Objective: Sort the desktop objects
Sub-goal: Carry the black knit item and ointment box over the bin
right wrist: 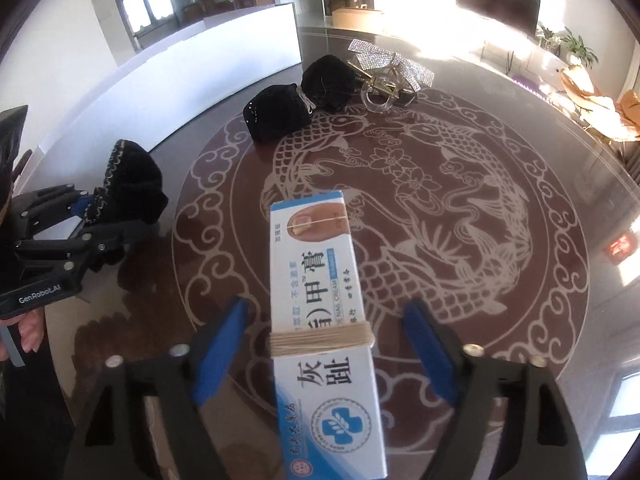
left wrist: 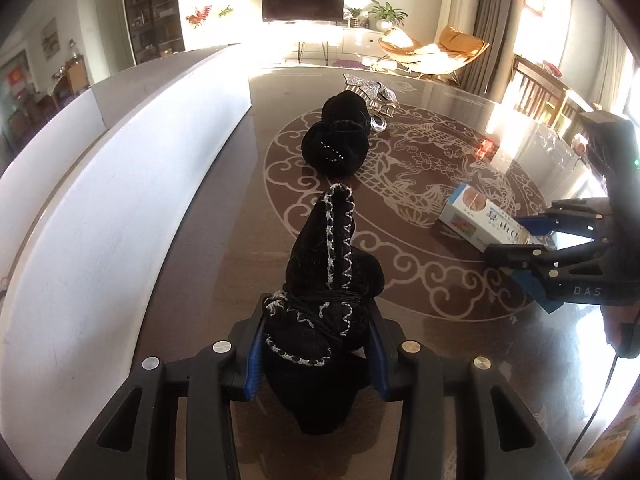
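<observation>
Two grippers are at work over a dark glass table (left wrist: 224,216) bearing a pale fish pattern.

From the left wrist, the left gripper (left wrist: 316,356) sits at the bottom centre, its blue pads pressed on both sides of a black velvet scrunchie (left wrist: 324,292) with silver stitching, which stands up between the fingers. Further up the frame lie two more black scrunchies (left wrist: 336,148), touching each other, and just behind them a rhinestone bow clip (left wrist: 372,94). At the right edge the right gripper (left wrist: 532,248) reaches in over a blue and white cream box (left wrist: 472,216); from here I cannot tell whether it grips.

From the right wrist, the box (right wrist: 320,300), bound with a band of tan thread, runs up from the bottom centre between the right gripper's (right wrist: 324,356) fingers. Bare table shows between the box and each blue pad, so the jaws are part open and not yet holding it. At the left edge the left gripper (right wrist: 80,220) is seen from the side with its scrunchie (right wrist: 128,184). The two scrunchies (right wrist: 300,100) and the bow clip (right wrist: 384,68) lie at upper centre.

Judging by this, sorting has barely begun: one item gripped, one about to be, three untouched, and no clear destination shown. Only the right view reveals the gap beside the box; only the left shows the pads squeezing the fabric.
</observation>
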Tool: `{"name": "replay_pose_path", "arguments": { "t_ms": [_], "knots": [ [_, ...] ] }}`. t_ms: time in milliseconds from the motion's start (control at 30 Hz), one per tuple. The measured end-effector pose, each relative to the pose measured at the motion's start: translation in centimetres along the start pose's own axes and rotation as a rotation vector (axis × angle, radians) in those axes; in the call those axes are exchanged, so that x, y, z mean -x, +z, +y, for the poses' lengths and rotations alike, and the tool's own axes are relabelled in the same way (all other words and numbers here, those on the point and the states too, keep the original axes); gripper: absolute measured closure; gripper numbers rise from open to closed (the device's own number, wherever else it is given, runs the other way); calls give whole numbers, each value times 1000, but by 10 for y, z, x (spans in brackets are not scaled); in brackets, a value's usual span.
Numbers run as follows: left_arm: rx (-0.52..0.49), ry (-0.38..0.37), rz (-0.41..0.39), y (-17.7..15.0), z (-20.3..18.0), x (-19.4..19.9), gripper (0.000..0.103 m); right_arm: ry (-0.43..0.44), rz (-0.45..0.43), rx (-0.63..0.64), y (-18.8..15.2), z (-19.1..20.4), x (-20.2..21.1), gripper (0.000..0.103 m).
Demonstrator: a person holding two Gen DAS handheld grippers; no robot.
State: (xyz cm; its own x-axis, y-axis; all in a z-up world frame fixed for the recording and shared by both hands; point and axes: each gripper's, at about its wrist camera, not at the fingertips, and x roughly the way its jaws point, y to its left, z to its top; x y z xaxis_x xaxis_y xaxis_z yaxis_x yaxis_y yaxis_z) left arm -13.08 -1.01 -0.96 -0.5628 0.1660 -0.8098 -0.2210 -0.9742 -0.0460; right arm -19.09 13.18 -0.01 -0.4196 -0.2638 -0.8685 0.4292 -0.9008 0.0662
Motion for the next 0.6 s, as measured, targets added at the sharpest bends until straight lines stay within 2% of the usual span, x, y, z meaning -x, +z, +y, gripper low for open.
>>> {"name": "replay_pose_path", "arguments": {
  "t_ms": [67, 167, 333, 467, 600],
  "knots": [
    [37, -17, -27, -1, 6, 17, 61, 14, 37, 11, 4, 0, 3, 59],
    [77, -37, -81, 4, 16, 49, 61, -13, 34, 63, 11, 9, 19, 59],
    [171, -48, -138, 22, 61, 99, 61, 1, -13, 102, 56, 34, 51, 59],
    [250, 40, -161, 31, 123, 128, 61, 49, -72, 127, 111, 70, 71, 59],
    [350, 123, -123, 41, 194, 126, 61, 133, -148, 163, 172, 129, 82, 59]
  ]
}}
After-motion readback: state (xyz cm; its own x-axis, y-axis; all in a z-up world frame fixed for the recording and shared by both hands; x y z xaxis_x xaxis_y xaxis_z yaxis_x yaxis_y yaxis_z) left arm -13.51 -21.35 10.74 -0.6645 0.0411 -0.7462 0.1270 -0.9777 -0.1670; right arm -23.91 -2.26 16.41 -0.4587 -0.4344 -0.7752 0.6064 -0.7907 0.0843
